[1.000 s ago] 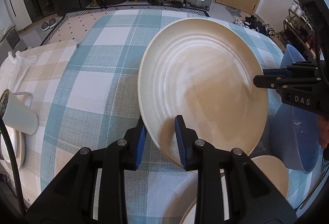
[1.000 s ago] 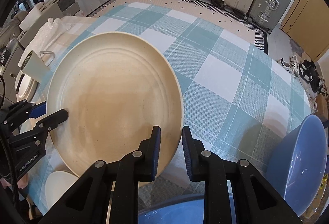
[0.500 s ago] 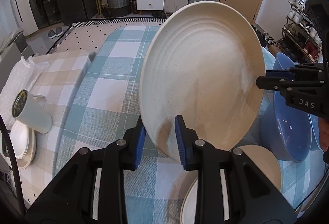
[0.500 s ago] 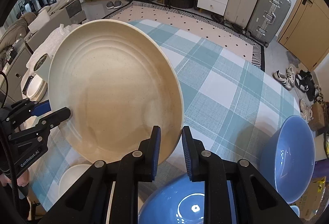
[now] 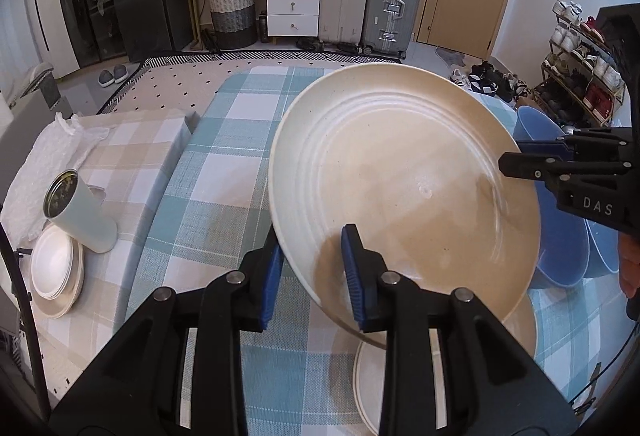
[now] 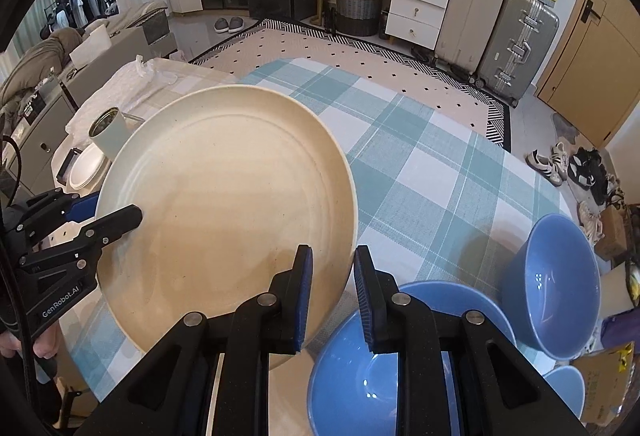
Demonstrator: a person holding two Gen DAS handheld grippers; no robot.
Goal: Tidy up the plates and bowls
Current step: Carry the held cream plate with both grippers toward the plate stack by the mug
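Note:
A large cream plate is held in the air above the checked table. My left gripper is shut on its left rim. My right gripper is shut on its right rim; the plate fills the left half of the right wrist view. Each gripper shows in the other's view, the right one at the plate's far edge, the left one at the left. More cream plates lie on the table under the held one. Blue bowls stand at the right.
A stack of small white plates and a pale cup lying against it sit on a beige-checked surface at the left. The blue-checked tablecloth stretches ahead. Suitcases, drawers and a shoe rack stand beyond the table.
Both grippers have lifted the cream plate up off the table and tipped it, then levelled it somewhat. More of the room and the bowls beneath have come into view.

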